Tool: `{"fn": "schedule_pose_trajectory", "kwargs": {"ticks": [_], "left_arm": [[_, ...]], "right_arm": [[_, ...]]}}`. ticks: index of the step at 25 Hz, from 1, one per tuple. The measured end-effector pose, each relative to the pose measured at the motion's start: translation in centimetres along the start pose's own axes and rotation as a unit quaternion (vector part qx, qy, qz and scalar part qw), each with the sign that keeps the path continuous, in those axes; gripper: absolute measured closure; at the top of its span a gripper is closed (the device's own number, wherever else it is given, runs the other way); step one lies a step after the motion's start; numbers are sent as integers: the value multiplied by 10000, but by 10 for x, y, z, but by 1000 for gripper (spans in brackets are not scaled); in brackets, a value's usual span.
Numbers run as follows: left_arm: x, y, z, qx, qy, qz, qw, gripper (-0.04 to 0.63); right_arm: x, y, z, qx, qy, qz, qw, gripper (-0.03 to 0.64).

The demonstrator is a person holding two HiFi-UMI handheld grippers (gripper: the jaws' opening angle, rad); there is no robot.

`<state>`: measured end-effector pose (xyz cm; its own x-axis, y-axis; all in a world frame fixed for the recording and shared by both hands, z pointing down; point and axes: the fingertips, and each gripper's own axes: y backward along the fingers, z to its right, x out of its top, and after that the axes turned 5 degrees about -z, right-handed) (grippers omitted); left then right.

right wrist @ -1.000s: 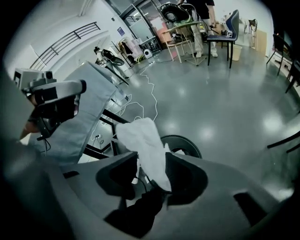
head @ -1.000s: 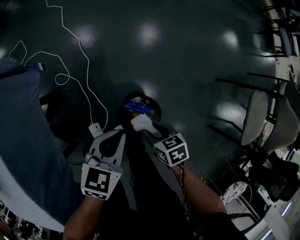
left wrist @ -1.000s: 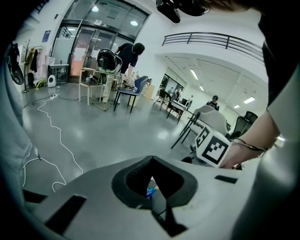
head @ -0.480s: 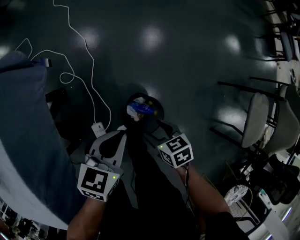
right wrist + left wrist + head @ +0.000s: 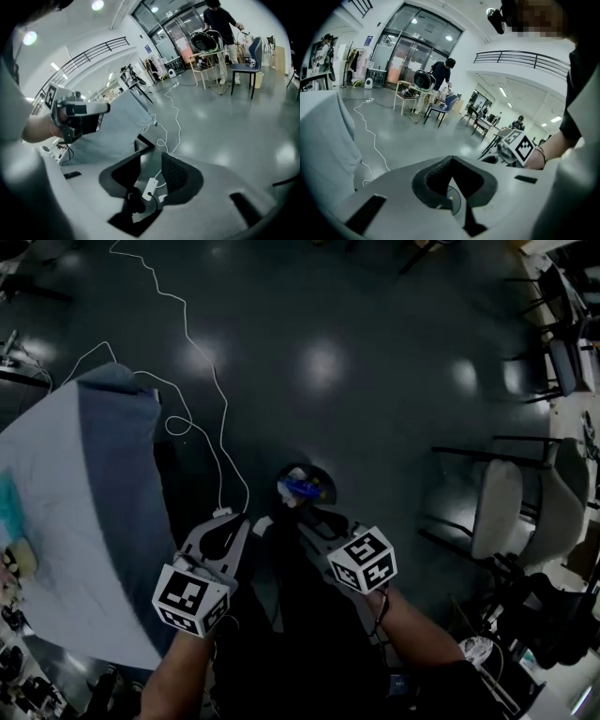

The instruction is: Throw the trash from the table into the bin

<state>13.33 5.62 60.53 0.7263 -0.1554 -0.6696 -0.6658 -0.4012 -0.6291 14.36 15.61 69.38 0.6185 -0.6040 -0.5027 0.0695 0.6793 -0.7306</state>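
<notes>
Trash (image 5: 298, 488) in the bin (image 5: 321, 486), both grippers empty.
Blue and white scraps lay inside the round floor bin, so I judged that drop done. My left gripper (image 5: 239, 521) hung just beside the bin, jaws pressed together on nothing. My right gripper (image 5: 314, 518), beside the bin too, had just been closing its jaws, which stood part-way apart with nothing between them. The table (image 5: 56, 521), well apart from the bin, showed small items I couldn't name, probably left to fetch.

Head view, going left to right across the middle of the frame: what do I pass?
From the left: cloth-covered table → left tool → bin → chair.
</notes>
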Motion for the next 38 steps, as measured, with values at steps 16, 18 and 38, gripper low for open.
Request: {"fn": "schedule_pose_trajectory", "kwargs": {"ticks": [16,18,38], "left_arm": [[124,197,75,596,5,1134,9918,583],[130,220,76,687,-20,1298,9892,583],[84,399,60,1934,408,2421,9499,583]], "right_arm": [[181,111,-148,905,1441,886,9814,612],[191,118,-171,965,1590,1001,9774,614],[224,117,-373,2065,2981,1051,9260,614]]}}
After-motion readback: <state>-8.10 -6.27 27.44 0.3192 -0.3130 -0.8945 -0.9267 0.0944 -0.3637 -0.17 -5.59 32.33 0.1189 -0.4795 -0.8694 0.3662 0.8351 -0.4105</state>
